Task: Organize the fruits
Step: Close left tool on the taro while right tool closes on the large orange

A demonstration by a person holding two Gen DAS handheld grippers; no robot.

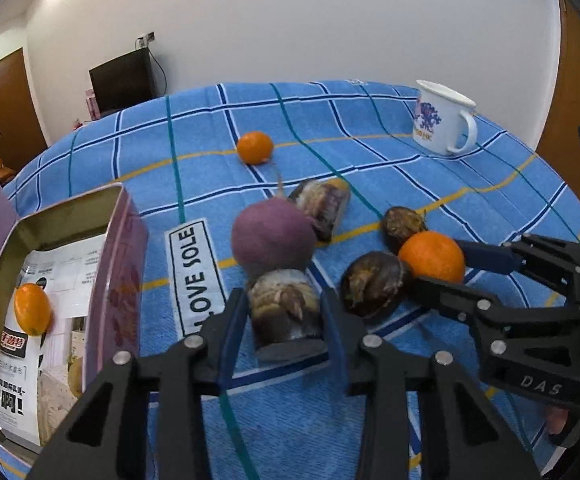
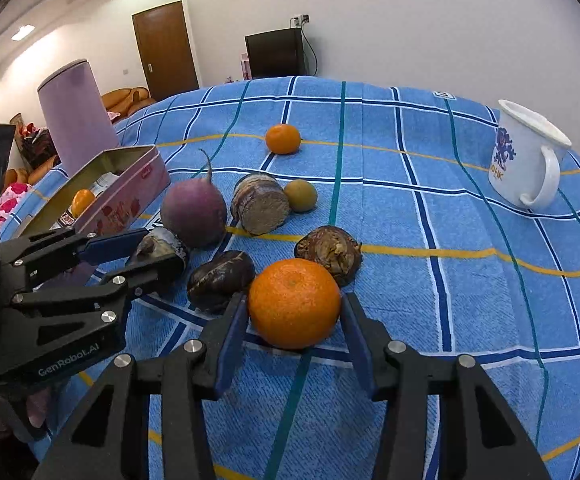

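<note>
The left hand-held gripper [image 1: 283, 316] clamps a cut root chunk [image 1: 281, 308] at lower centre; the right hand-held gripper [image 2: 294, 320] brackets the mandarin [image 2: 294, 303], seemingly not yet pressing. Squeeze gently, lift straight toward the tin [image 1: 117, 240].

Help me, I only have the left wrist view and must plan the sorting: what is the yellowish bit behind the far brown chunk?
Observer: A small round yellow-green fruit, lying right beside the brown chunk.
Operator: And the purple shape at my left edge?
Observer: A tall purple canister, upright behind the open tin.
Operator: Is the right tool square on the near orange?
Observer: In its own camera the right tool has one pad on each side of the orange, about at its widest. I cannot tell whether they press on it.
</note>
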